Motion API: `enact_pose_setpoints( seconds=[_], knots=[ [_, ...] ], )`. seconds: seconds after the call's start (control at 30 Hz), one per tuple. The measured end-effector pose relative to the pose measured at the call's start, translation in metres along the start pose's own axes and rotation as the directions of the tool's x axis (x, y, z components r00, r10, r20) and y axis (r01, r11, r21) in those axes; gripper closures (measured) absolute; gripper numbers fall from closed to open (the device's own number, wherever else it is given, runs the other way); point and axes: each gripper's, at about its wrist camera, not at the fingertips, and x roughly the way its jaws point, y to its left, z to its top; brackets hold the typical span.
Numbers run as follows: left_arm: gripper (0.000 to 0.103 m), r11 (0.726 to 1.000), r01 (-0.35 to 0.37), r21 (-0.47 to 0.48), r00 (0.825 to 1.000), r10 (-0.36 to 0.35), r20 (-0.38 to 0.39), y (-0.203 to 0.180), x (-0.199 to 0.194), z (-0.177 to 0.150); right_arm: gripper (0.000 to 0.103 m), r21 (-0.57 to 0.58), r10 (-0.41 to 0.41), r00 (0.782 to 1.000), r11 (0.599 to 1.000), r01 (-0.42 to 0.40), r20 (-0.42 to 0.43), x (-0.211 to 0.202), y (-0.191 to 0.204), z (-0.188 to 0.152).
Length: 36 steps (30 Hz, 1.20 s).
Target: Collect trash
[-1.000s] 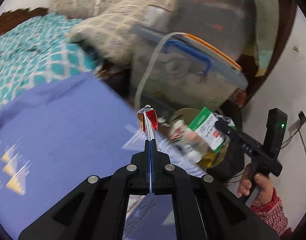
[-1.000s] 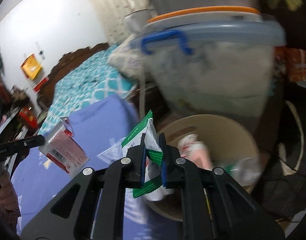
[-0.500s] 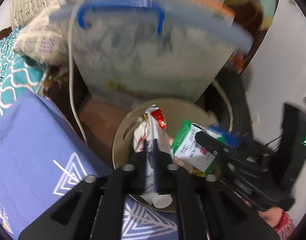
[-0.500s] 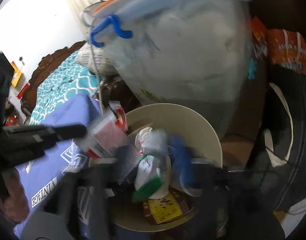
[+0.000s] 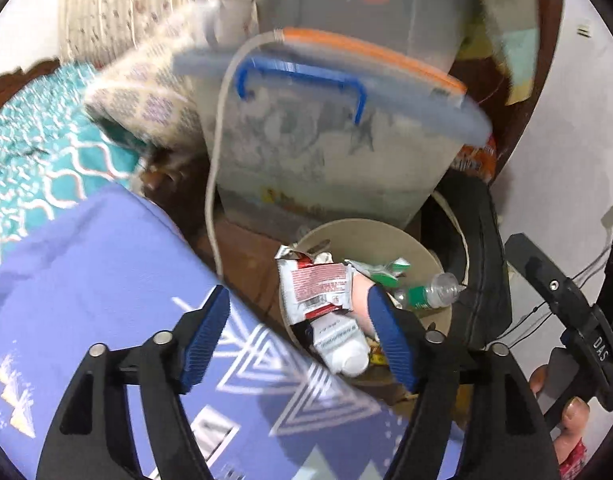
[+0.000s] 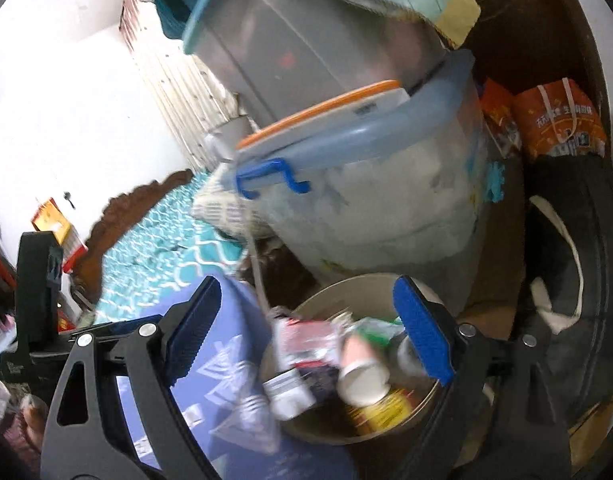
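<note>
- The left gripper (image 5: 296, 336) hangs over the bin (image 5: 422, 248), jaws spread wide and empty, so anything let go lands inside.
- The right gripper (image 6: 306, 330) hovers there too, jaws apart and empty.
- The red wrapper (image 5: 316, 290) lies in the bin on other trash.
- The bin stands beside the blue cloth (image 5: 86, 280), within easy reach.
</note>
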Motion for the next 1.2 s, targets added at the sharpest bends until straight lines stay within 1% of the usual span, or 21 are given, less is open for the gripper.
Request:
enact_pose_setpoints(
  seconds=[0.03, 0.07, 0.17, 0.23, 0.27, 0.33, 0.43, 0.47, 0.57, 0.8, 0.87, 1.0, 1.2],
  knots=[
    [0.029, 1.0, -0.014, 0.011, 1.0, 0.014, 0.021, 0.0, -0.01, -0.005, 0.013, 0.009, 0.008, 1.0, 1.0, -0.008, 0.002, -0.008, 0.007, -0.008],
    [0.025, 0.999, -0.044, 0.029, 0.998, 0.042, 0.055, 0.0, -0.027, -0.016, 0.011, 0.015, 0.014, 1.0, 1.0, -0.014, 0.004, -0.015, 0.013, -0.018],
    [0.019, 0.992, -0.117, 0.048, 0.988, 0.112, 0.105, 0.002, -0.06, -0.043, 0.01, 0.03, 0.026, 1.0, 0.999, -0.026, 0.008, -0.037, 0.027, -0.047],
    [0.016, 0.988, -0.146, 0.041, 0.983, 0.141, 0.115, 0.008, -0.076, -0.056, 0.009, 0.034, 0.019, 1.0, 0.999, -0.019, 0.007, -0.052, 0.038, -0.064],
    [0.015, 0.984, -0.174, 0.033, 0.978, 0.169, 0.121, 0.012, -0.087, -0.068, 0.008, 0.039, 0.012, 1.0, 0.999, -0.013, 0.009, -0.06, 0.043, -0.073],
    [0.012, 0.978, -0.206, 0.018, 0.971, 0.202, 0.131, 0.016, -0.099, -0.083, 0.007, 0.053, 0.002, 1.0, 0.999, -0.002, 0.01, -0.075, 0.052, -0.089],
    [0.009, 0.971, -0.24, -0.011, 0.96, 0.239, 0.147, 0.027, -0.122, -0.105, 0.005, 0.057, -0.013, 1.0, 0.998, 0.014, -0.004, -0.092, 0.066, -0.101],
    [0.009, 0.969, -0.246, -0.015, 0.958, 0.246, 0.149, 0.028, -0.128, -0.11, 0.003, 0.055, -0.023, 1.0, 0.998, 0.023, -0.009, -0.097, 0.07, -0.103],
    [0.009, 0.968, -0.25, -0.029, 0.953, 0.251, 0.169, 0.034, -0.147, -0.123, 0.003, 0.041, -0.048, 0.999, 0.998, 0.049, -0.012, -0.114, 0.087, -0.109],
    [0.009, 0.969, -0.241, -0.058, 0.941, 0.248, 0.229, 0.039, -0.187, -0.144, 0.003, -0.021, -0.09, 0.996, 0.996, 0.09, 0.02, -0.15, 0.124, -0.113],
    [0.009, 0.971, -0.228, -0.07, 0.941, 0.238, 0.239, 0.041, -0.196, -0.149, 0.003, -0.024, -0.111, 0.993, 0.993, 0.112, 0.031, -0.158, 0.129, -0.115],
    [0.009, 0.969, -0.235, -0.082, 0.936, 0.248, 0.249, 0.043, -0.206, -0.156, 0.003, -0.007, -0.141, 0.989, 0.99, 0.141, 0.046, -0.168, 0.135, -0.122],
    [0.009, 0.961, -0.262, -0.088, 0.921, 0.277, 0.275, 0.042, -0.218, -0.163, 0.003, 0.025, -0.159, 0.985, 0.987, 0.158, 0.063, -0.173, 0.138, -0.123]
  ],
)
